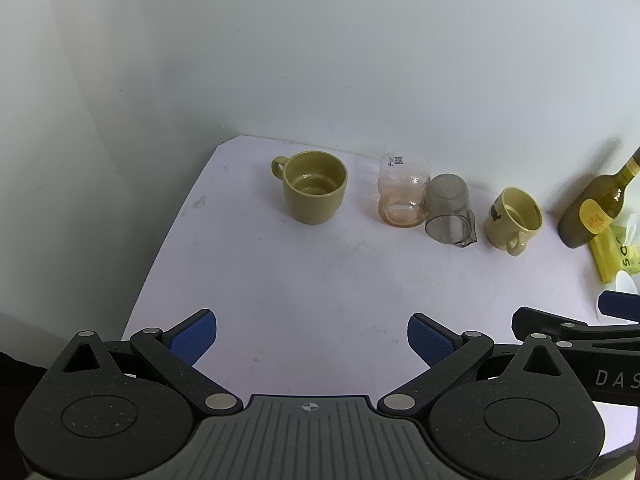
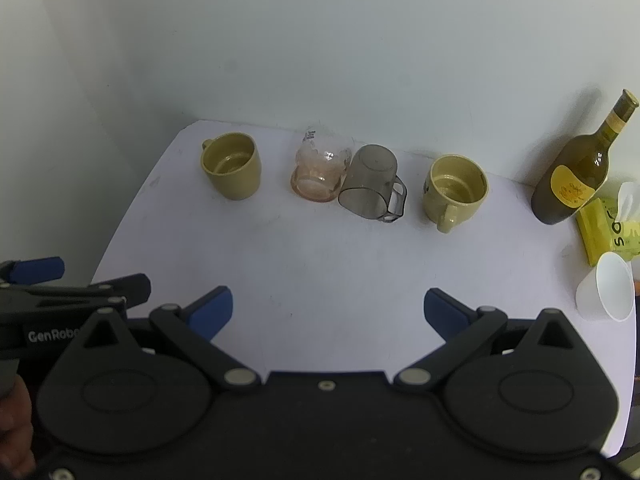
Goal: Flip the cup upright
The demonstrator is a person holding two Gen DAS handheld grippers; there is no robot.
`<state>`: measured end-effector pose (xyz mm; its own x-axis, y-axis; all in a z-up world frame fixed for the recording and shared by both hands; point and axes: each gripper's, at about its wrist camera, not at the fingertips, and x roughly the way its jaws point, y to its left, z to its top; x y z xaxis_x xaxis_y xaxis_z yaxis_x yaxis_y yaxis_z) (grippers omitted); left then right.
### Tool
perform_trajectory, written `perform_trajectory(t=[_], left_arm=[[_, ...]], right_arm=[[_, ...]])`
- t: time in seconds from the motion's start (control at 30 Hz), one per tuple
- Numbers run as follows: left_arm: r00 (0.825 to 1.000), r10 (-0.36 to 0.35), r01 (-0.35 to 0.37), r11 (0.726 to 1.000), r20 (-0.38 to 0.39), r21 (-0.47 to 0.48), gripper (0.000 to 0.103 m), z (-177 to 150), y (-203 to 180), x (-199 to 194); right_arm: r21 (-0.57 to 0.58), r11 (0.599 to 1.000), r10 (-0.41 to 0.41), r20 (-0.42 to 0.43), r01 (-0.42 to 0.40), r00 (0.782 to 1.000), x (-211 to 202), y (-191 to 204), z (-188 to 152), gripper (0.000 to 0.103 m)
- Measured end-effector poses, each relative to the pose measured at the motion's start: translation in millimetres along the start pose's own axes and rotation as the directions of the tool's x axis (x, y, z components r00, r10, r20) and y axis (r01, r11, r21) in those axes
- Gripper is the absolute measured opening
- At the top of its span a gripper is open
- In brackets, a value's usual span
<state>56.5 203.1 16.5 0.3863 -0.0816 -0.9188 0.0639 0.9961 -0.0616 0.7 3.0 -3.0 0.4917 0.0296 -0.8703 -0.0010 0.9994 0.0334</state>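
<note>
A grey see-through cup [image 1: 450, 210] [image 2: 372, 182] with a handle lies tipped over near the back of the white table [image 1: 304, 280], its mouth toward me, leaning against a clear pinkish glass [image 1: 402, 190] [image 2: 322, 168] that stands upright. My left gripper [image 1: 312, 340] is open and empty, low over the table's front, well short of the cups. My right gripper [image 2: 328, 312] is open and empty too, beside the left one. One blue finger [image 1: 618, 306] of the right gripper shows in the left wrist view.
An olive mug [image 1: 314, 188] [image 2: 232, 166] stands upright at the back left. A yellow mug [image 1: 514, 220] [image 2: 454, 190] stands right of the grey cup. A wine bottle [image 2: 576, 172], a yellow tissue pack [image 2: 610, 230] and a white paper cup [image 2: 610, 292] crowd the right edge.
</note>
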Motion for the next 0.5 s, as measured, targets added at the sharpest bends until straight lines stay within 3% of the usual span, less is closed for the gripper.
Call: perform_trajectory(t=[0.5], left_arm=[[1.0, 0.003, -0.003, 1.0, -0.009, 0.008, 0.103, -4.7, -2.6, -0.9]], right_arm=[[0.01, 1.0, 0.003, -0.009, -0.003, 1.0, -2.8, -2.0, -7.9, 0.103]])
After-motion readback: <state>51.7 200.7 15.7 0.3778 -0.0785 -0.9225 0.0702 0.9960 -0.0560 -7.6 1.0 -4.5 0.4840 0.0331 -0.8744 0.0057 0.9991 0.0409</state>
